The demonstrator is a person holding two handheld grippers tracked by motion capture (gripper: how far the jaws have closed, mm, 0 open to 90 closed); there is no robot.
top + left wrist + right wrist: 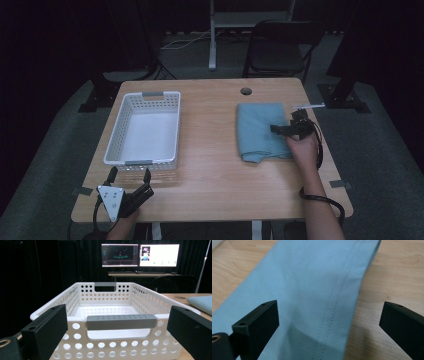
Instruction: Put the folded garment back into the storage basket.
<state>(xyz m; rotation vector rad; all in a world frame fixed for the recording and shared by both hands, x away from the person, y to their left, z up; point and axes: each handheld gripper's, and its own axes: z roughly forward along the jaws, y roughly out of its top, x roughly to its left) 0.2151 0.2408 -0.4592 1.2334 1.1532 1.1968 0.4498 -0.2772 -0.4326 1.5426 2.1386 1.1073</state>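
A folded teal cloth point(260, 131) lies on the right half of the wooden table point(210, 165). My right gripper point(285, 124) hovers open over the cloth's right edge. In the right gripper view the stitched hem of the cloth point(312, 290) runs between the jaws of the right gripper point(329, 325): one jaw is over fabric, the other over bare wood point(392, 277). A white perforated basket point(116, 131) stands empty at the left. My left gripper point(131, 173) is open just in front of the basket's near end, facing its grey handle point(121, 321), with nothing between the jaws.
A round cable hole point(245, 91) sits near the table's far edge. Behind the table are a black chair point(280, 47) and a stand leg point(212, 35). Two lit monitors point(140, 255) stand on a far desk. Tape marks point(339, 183) lie at the near corners.
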